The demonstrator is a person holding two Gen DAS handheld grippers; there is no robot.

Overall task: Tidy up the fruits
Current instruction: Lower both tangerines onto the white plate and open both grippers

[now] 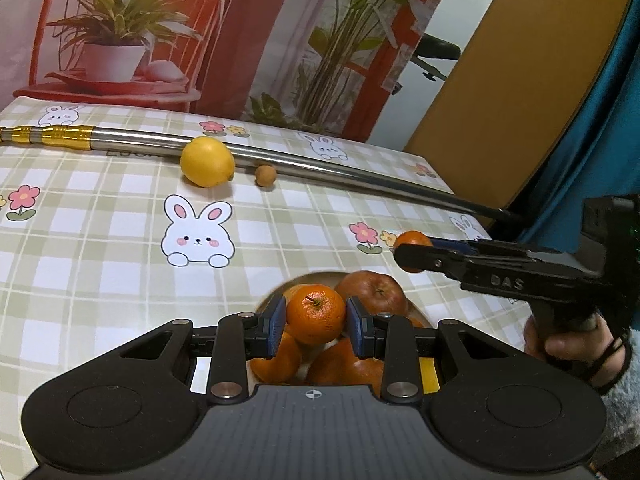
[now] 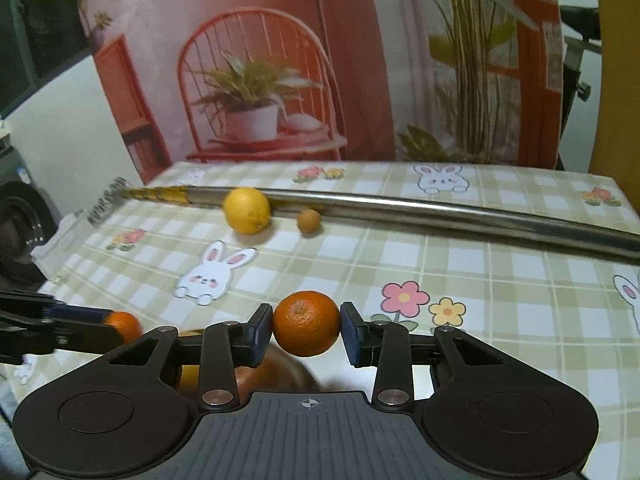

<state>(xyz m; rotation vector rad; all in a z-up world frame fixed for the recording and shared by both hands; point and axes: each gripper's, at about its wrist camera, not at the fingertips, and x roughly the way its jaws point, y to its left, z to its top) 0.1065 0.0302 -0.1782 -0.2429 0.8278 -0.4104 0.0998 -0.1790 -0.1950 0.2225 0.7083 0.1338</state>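
Note:
My left gripper [image 1: 316, 322] is shut on a mandarin [image 1: 315, 313] and holds it over a bowl [image 1: 276, 294] that contains a red apple [image 1: 374, 292] and several oranges. My right gripper [image 2: 307, 330] is shut on another mandarin [image 2: 307, 328], just right of the bowl; it shows in the left wrist view [image 1: 414, 254] too. A yellow lemon [image 1: 207, 161] and a small brown round fruit [image 1: 265, 176] lie farther back on the checked tablecloth, against a metal pole. Both also show in the right wrist view: the lemon [image 2: 247, 210] and the brown fruit [image 2: 309, 221].
A long steel pole [image 1: 320, 162] with a gold handle lies across the back of the table. The table's right edge [image 1: 460, 196] is near the pole's end. A printed backdrop of a chair and plants [image 1: 120, 40] stands behind the table.

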